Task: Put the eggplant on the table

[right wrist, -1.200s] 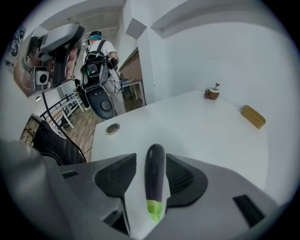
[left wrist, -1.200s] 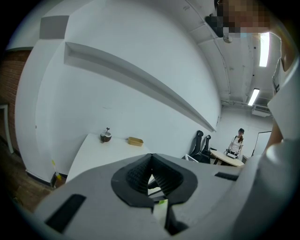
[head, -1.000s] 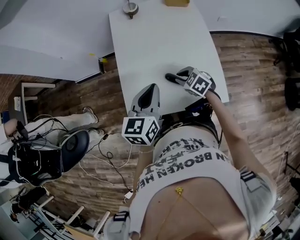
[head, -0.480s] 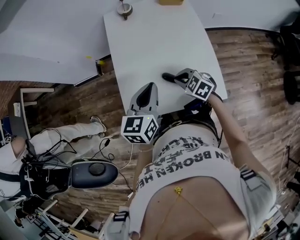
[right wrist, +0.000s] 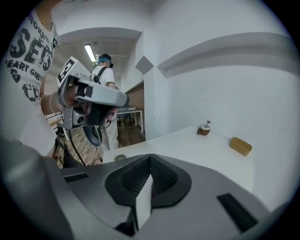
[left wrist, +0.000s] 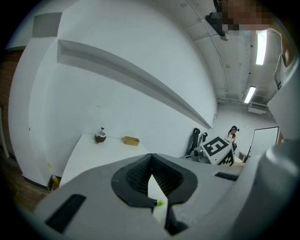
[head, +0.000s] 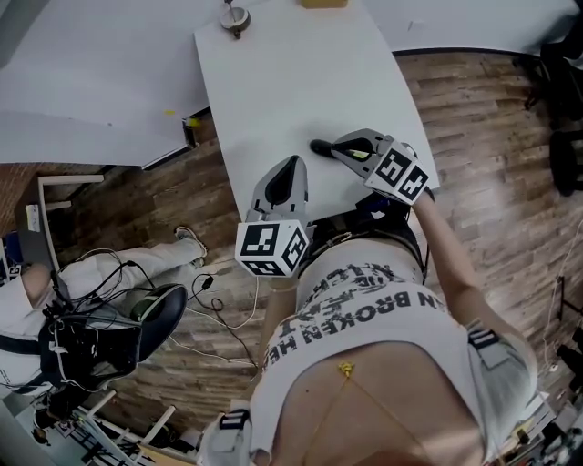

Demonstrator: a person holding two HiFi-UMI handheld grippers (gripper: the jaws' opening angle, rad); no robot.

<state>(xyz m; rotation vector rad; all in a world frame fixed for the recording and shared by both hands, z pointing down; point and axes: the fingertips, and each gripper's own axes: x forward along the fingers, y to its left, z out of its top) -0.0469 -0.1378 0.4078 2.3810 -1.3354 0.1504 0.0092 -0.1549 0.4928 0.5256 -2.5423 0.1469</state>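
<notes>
Counter: white, standing on a wood-plank floor.

Eggplant: a dark, elongated item lying on the counter near its right edge, held by neither gripper.

Right gripper: in the head view its tip is just beside the eggplant; contact cannot be confirmed. In the right gripper view its jaws are closed together with nothing between them.

Left gripper: over the near edge of the counter, well apart from the eggplant. In the left gripper view its jaws are closed together and empty.

Markings: each gripper carries a cube with black-and-white square markers (left, right); no readable text on them. The person's white shirt bears dark block lettering, of which the word "BROKEN" is legible in the head view. The right gripper view shows more lettering on it, only partly readable.

Other items: a small brown round vessel with a stick standing in it at the far end of the counter. A yellow rectangular block lies near it, apart from it. A second person with dark equipment is on the floor side to the left, with cables trailing across the planks.
</notes>
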